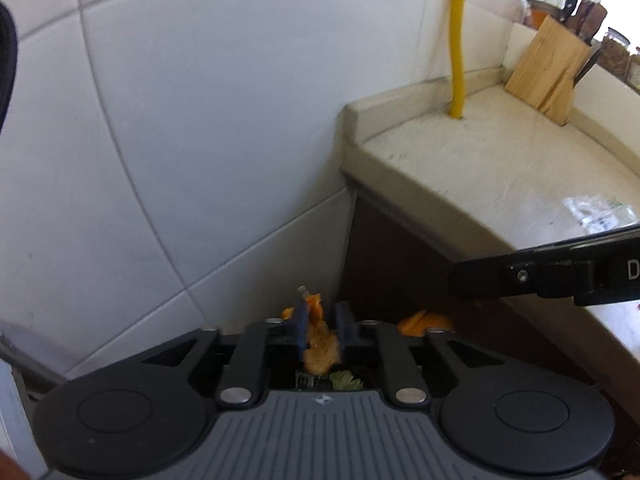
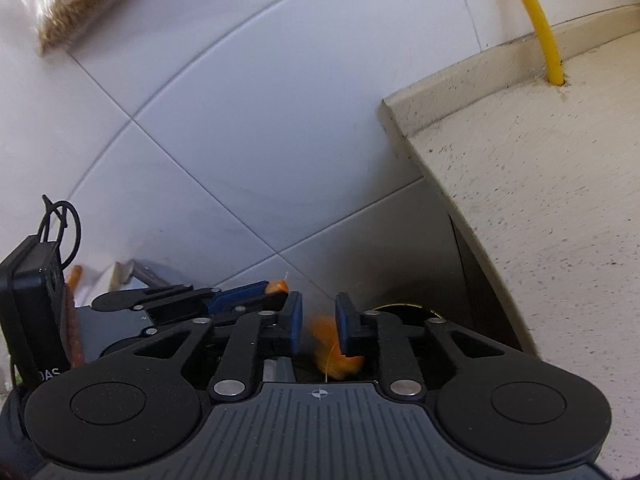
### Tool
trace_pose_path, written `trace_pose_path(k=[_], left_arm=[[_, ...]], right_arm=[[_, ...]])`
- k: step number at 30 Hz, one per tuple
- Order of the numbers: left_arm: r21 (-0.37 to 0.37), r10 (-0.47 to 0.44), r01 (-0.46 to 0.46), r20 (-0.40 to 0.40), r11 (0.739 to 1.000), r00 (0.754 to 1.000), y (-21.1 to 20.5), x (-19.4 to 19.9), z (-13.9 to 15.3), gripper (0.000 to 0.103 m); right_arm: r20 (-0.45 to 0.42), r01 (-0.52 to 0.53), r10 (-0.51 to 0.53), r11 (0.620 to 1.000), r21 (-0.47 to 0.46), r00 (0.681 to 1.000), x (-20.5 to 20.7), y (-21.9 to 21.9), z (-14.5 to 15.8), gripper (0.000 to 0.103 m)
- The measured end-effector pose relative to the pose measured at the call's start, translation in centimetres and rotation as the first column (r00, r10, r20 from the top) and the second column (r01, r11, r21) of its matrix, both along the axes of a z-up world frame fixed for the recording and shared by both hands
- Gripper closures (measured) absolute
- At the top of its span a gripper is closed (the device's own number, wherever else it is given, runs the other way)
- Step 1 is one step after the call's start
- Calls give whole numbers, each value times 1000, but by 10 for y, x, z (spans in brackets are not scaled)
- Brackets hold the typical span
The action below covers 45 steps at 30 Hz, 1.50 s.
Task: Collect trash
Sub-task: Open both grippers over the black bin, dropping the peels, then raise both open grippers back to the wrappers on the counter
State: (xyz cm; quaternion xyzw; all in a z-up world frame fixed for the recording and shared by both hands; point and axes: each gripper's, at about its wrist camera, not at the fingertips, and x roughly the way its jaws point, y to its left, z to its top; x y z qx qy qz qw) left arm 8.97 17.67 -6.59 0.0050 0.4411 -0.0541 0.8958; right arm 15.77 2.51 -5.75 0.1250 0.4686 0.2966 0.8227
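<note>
Two tongs hang beside the bench, presumably over a bin (unseen). Left tongs pinch orange peel; right tongs gape, a blurred peel piece below.

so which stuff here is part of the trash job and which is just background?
Job:
- orange peel scrap between the left gripper fingers
- blurred orange scrap between the right gripper fingers; grip unclear
- more orange pieces below, by the cabinet
- clear wrapper on the counter, probably

Background:
- knife block
- yellow pipe
- jars
- tiled wall
</note>
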Motion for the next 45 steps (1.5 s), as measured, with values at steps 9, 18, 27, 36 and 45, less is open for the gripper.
trace_pose_path(k=[9,18,27,36,45], left_arm=[[14,-19,19,-3,1000,1000,0,3,1,66],[-15,-177,178,53,984,983,-49,24,22,62],[-52,-413,417,73,908,908,-145,50,29,62],[-50,-597,603,95,796,796,-228,62,32,62],[-79,-657,662,82,745,749,-256,82,15,62]], right_arm=[[12,47,-47,999,-11,999,0,-10,5,61],[91,232,-230,973,-9,969,-27,-85,33,51],[138,563,-553,825,-47,822,-80,-209,45,45],[66,704,-702,709,-33,710,-102,-286,22,40],[-84,692,-687,712,119,721,-81,-319,-8,45]])
